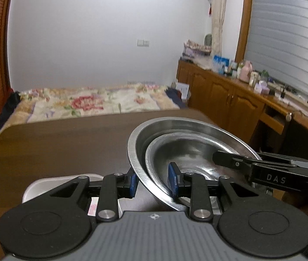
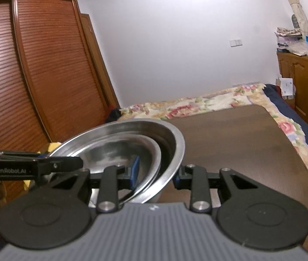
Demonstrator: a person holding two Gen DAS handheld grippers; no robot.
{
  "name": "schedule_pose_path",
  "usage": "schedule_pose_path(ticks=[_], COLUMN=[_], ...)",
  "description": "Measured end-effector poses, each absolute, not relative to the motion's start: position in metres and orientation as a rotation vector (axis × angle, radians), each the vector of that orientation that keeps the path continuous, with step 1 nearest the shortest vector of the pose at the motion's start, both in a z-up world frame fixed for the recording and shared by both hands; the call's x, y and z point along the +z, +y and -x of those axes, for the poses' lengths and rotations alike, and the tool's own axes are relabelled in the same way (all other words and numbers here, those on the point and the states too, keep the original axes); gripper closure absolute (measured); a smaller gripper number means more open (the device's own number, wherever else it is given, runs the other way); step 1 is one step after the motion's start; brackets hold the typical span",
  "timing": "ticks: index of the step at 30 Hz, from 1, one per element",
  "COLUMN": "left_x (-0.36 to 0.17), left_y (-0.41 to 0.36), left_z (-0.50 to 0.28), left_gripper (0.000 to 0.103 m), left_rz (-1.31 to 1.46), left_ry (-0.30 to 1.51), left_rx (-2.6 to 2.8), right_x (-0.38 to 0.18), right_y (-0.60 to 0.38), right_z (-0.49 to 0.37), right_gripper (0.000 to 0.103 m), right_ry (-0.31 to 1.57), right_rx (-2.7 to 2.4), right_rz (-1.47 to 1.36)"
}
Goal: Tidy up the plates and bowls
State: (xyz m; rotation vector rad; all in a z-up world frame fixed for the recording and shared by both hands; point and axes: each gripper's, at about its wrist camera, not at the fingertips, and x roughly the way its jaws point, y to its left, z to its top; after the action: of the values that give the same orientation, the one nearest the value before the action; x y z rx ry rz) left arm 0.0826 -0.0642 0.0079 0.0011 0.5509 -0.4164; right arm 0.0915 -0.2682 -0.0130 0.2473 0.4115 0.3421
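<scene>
The left gripper (image 1: 154,183) and right gripper (image 2: 156,174) each clamp opposite rims of the nested steel bowls (image 1: 188,148), jaws closed on them, tilted above the brown worktop (image 1: 67,143). A white tray (image 1: 45,184) sits partly hidden beneath.

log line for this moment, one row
left gripper: shut on bowl stack | right gripper: shut on stack, opposite rim | table
</scene>
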Motion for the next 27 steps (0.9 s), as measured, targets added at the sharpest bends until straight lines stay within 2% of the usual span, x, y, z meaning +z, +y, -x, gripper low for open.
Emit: schedule_pose_path(ticks=[12,27], left_x=[0.033,0.027], left_y=[-0.044,-0.006], left_z=[-0.065,-0.064], left_gripper=[0.072,0.072], left_rz=[0.003,0.036], left_ry=[0.48,0.48], left_rx=[-0.384,-0.334], right_x=[0.011,0.013], right_y=[-0.252,-0.221], right_z=[-0.092,-0.102], right_gripper=[0.07,0.07], right_ry=[0.37,0.394], right_rx=[0.394,0.458], right_rz=[-0.234,-0.218])
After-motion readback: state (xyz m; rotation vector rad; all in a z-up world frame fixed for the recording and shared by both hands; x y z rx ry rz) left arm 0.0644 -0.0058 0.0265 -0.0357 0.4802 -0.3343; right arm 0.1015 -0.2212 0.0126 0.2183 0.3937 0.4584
